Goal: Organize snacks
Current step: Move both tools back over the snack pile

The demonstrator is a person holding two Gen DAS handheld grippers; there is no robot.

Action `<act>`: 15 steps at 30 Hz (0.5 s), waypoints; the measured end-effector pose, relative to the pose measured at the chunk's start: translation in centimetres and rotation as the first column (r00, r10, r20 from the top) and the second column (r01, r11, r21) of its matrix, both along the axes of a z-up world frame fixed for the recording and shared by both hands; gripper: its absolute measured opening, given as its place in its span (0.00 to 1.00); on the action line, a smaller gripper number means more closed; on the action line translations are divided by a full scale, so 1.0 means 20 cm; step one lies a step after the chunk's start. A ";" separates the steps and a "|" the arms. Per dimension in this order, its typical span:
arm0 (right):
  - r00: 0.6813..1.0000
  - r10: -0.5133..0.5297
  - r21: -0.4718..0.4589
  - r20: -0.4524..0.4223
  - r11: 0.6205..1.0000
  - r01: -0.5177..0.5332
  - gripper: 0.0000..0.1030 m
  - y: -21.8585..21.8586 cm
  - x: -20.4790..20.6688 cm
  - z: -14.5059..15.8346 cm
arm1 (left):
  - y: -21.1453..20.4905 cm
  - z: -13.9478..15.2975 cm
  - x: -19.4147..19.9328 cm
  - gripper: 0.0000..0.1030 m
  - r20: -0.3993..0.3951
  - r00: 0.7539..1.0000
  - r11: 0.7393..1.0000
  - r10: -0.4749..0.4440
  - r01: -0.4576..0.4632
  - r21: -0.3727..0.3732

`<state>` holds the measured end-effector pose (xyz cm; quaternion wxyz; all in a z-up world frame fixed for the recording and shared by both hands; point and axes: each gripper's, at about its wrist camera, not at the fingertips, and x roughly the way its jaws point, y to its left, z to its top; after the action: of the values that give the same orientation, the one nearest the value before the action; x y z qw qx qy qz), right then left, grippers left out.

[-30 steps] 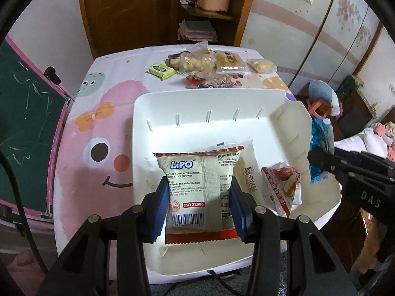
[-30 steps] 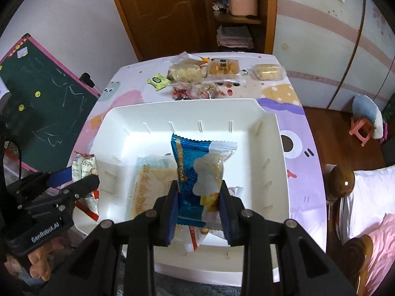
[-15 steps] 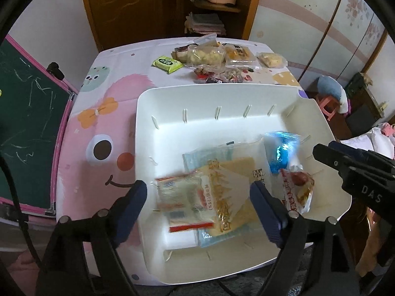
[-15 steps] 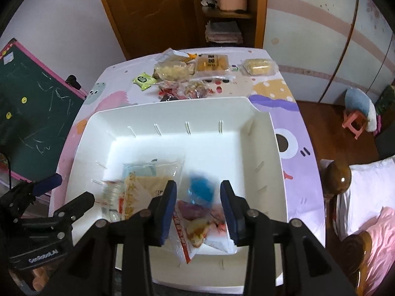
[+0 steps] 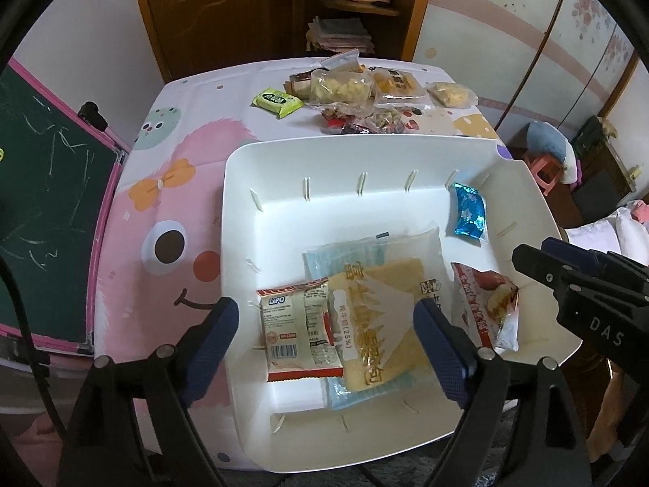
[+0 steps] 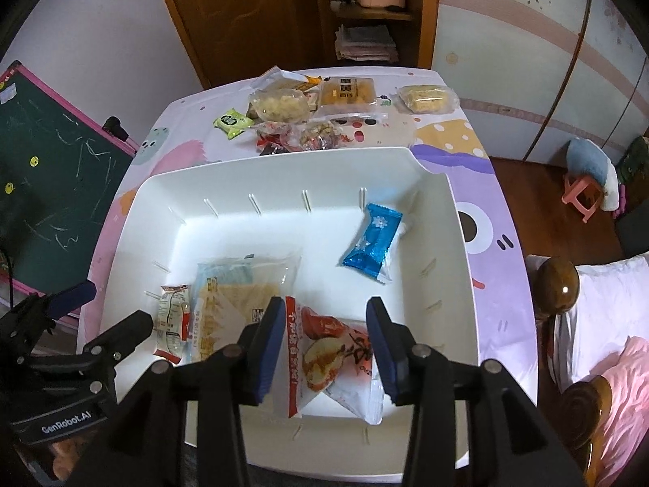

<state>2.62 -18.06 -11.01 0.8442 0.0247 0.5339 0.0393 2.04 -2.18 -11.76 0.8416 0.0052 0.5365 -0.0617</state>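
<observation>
White bin (image 5: 243, 186) holds 4 snack packets; both jaws spread, empty.

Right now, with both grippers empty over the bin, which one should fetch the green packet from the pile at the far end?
Probably left. The green packet lies at the pile's left edge, nearer the left gripper than the right gripper. Both are open, holding nothing, above the white bin.
</observation>
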 end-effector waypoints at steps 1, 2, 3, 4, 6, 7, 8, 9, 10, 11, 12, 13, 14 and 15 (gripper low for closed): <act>1.000 0.001 0.000 -0.001 1.000 -0.001 0.40 0.00 0.00 0.00 | 0.00 0.00 0.00 0.85 0.000 1.000 1.000 0.000 0.000 -0.002; 1.000 0.001 -0.001 -0.002 1.000 -0.001 0.41 0.00 0.00 0.00 | 0.00 0.00 0.00 0.85 -0.001 1.000 1.000 -0.002 0.002 -0.001; 1.000 0.002 -0.002 -0.003 1.000 -0.002 0.40 0.00 0.00 -0.01 | 0.00 0.00 0.00 0.85 -0.001 1.000 1.000 -0.001 0.001 0.000; 1.000 0.004 -0.003 -0.004 1.000 -0.004 0.41 0.00 0.00 -0.01 | -0.01 0.00 0.00 0.85 0.000 1.000 1.000 -0.001 0.001 0.001; 1.000 0.002 -0.002 -0.004 1.000 -0.002 0.41 0.00 0.00 -0.01 | -0.01 0.00 0.00 0.85 0.001 1.000 1.000 -0.002 0.002 0.002; 1.000 0.002 0.000 -0.003 1.000 -0.002 0.41 0.00 0.00 -0.01 | -0.01 0.00 0.00 0.85 0.003 1.000 1.000 -0.004 0.004 0.005; 1.000 0.003 0.001 -0.003 1.000 -0.003 0.41 0.00 0.00 -0.01 | -0.01 0.00 0.00 0.85 0.006 1.000 1.000 -0.006 0.005 0.009; 1.000 0.002 -0.001 -0.004 1.000 -0.002 0.41 0.01 0.00 -0.01 | -0.01 0.01 0.00 0.85 0.008 1.000 1.000 -0.006 0.006 0.011; 1.000 0.003 0.000 -0.005 1.000 -0.003 0.40 0.01 0.00 -0.01 | -0.01 0.01 0.00 0.85 0.011 1.000 1.000 -0.007 0.007 0.013; 1.000 0.004 0.001 -0.005 1.000 -0.004 0.40 0.01 0.00 -0.02 | -0.01 0.01 0.00 0.85 0.013 1.000 1.000 -0.009 0.009 0.015; 1.000 0.004 0.002 -0.007 1.000 -0.004 0.41 0.01 0.00 -0.02 | -0.02 0.01 0.00 0.85 0.014 1.000 1.000 -0.011 0.011 0.018; 1.000 0.004 0.003 -0.008 1.000 -0.004 0.41 0.00 0.00 -0.03 | -0.02 0.01 0.00 0.85 0.014 1.000 1.000 -0.013 0.013 0.020; 1.000 0.005 0.004 -0.010 1.000 -0.005 0.41 0.00 0.00 -0.03 | -0.02 0.01 0.00 0.85 0.015 1.000 1.000 -0.016 0.016 0.024; 1.000 0.006 0.005 -0.010 1.000 -0.006 0.41 0.00 0.00 -0.03 | -0.03 0.01 0.00 0.85 0.017 1.000 0.999 -0.019 0.018 0.028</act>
<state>2.63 -18.04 -11.68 0.8413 0.0255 0.5383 0.0430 2.03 -2.68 -11.50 0.8454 0.0223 0.5301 -0.0620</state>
